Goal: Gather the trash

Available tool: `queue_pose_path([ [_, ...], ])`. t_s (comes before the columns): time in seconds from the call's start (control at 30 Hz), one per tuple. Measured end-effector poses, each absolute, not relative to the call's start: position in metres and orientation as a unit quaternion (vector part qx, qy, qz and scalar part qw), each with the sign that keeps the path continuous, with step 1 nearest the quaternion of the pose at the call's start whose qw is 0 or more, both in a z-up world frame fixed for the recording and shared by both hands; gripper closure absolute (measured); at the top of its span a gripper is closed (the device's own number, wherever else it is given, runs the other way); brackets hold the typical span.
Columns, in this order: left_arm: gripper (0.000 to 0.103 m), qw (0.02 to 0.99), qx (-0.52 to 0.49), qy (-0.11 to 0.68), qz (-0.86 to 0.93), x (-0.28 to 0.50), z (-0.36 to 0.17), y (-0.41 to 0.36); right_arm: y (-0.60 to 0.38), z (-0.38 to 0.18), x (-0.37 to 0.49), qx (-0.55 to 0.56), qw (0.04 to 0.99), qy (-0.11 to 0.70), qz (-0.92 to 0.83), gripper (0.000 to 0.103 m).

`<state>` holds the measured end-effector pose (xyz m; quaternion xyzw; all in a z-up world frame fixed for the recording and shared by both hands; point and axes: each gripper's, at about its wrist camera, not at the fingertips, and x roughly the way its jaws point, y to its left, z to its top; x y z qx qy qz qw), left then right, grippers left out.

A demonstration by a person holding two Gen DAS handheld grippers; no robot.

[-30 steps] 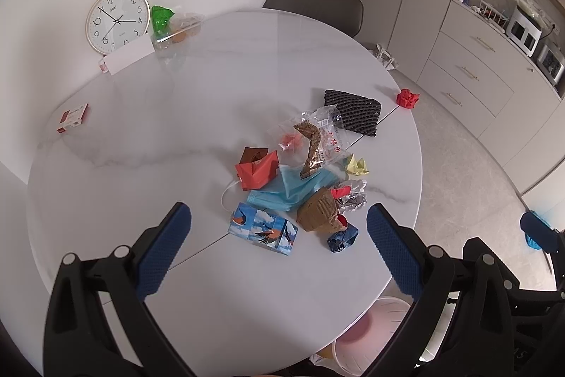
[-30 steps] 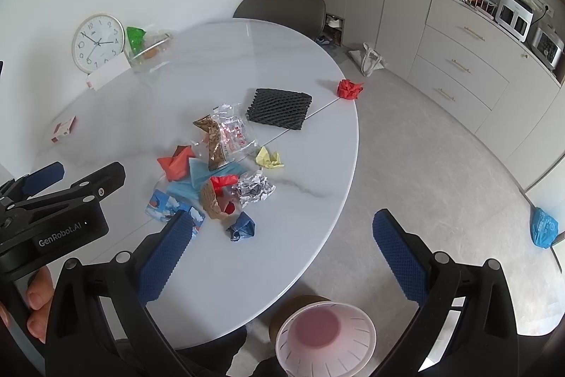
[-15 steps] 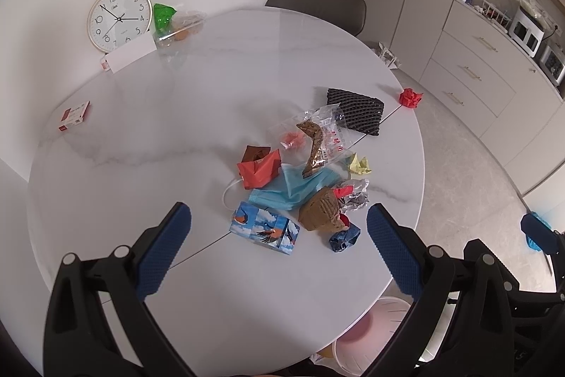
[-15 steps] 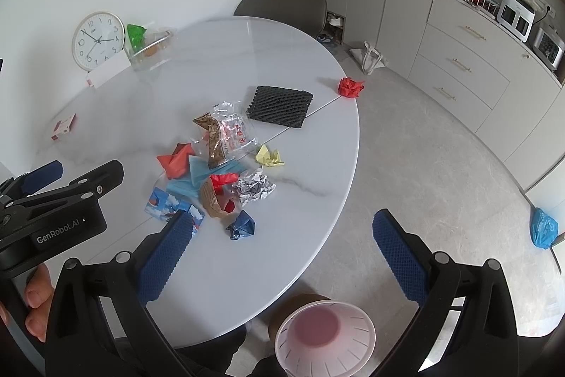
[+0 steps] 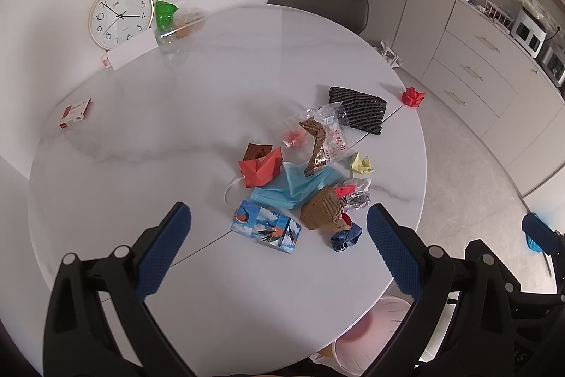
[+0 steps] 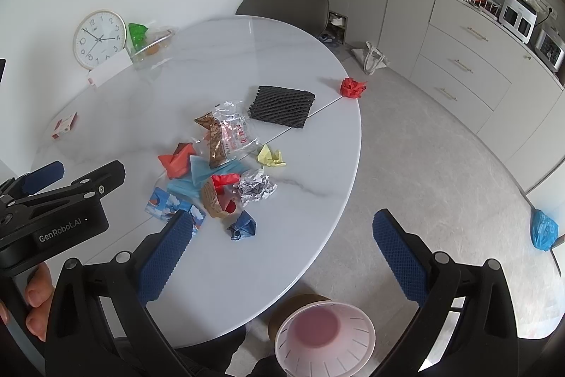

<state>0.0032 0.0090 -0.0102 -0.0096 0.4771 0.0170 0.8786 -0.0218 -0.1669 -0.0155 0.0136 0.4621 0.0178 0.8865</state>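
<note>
A pile of trash lies on the round white table (image 5: 176, 129): a bird-print carton (image 5: 266, 228), a blue face mask (image 5: 296, 186), red paper (image 5: 261, 166), a brown paper cup (image 5: 323, 209), a dark blue wad (image 5: 346, 235), crumpled foil (image 6: 256, 188), a yellow wad (image 6: 270, 157), a clear snack bag (image 6: 226, 133) and black foam mesh (image 6: 280, 106). A red wad (image 6: 352, 87) sits at the table's far edge. My left gripper (image 5: 279, 253) is open and empty above the near pile. My right gripper (image 6: 282, 257) is open and empty over the table's edge.
A pink-bottomed white bin (image 6: 325, 341) stands on the floor below the table's near edge. A clock (image 5: 122, 15), a white card, a green bag (image 5: 165, 13) and a small red box (image 5: 75, 113) sit at the table's far left. A grey chair (image 6: 282, 6) stands behind.
Both views have shifted only slightly; the pile sits a little further right in the left wrist view. Nothing was taken hold of.
</note>
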Motion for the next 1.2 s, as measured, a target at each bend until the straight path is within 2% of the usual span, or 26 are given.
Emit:
queue_pose_path([
  [1.2,0.008,0.878,-0.011,0.479,0.018,0.006,-0.0134,0.0124,-0.1647,-0.017,-0.0214,0.014,0.885,0.465,0.02,0.002],
])
